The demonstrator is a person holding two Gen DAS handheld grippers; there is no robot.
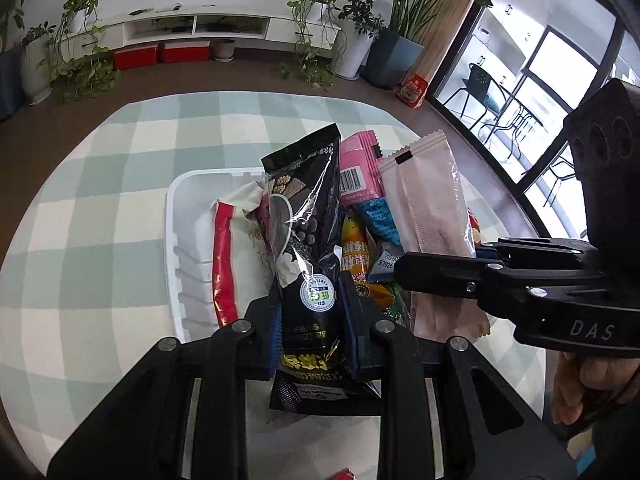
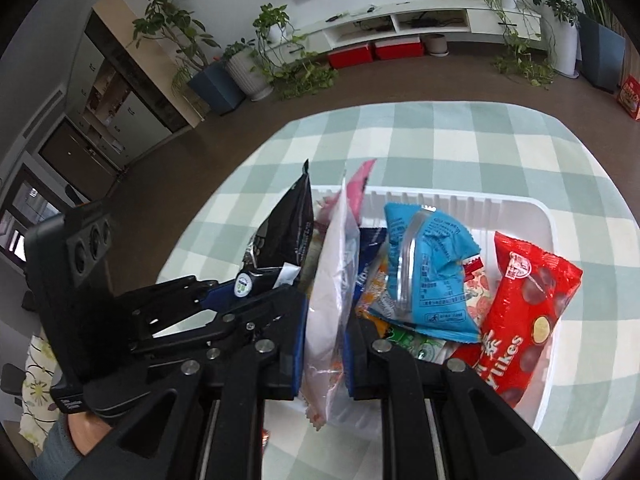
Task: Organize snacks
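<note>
My left gripper [image 1: 310,336] is shut on a black snack packet [image 1: 306,240] and holds it upright over the white tray [image 1: 180,216]; the packet also shows in the right wrist view [image 2: 286,232]. My right gripper [image 2: 324,344] is shut on a pale pink packet [image 2: 332,280], seen in the left wrist view [image 1: 432,232] beside the black one. In the tray lie a blue packet [image 2: 428,272], a red chocolate-ball packet [image 2: 524,312], a pink packet [image 1: 358,172], an orange packet [image 1: 354,252] and a red-and-white packet [image 1: 224,264].
The tray [image 2: 548,240] stands on a round table with a green-and-white checked cloth [image 1: 100,200]. Beyond the table edge are brown floor, potted plants [image 1: 84,52], a white TV bench [image 1: 200,28] and glass doors at the right.
</note>
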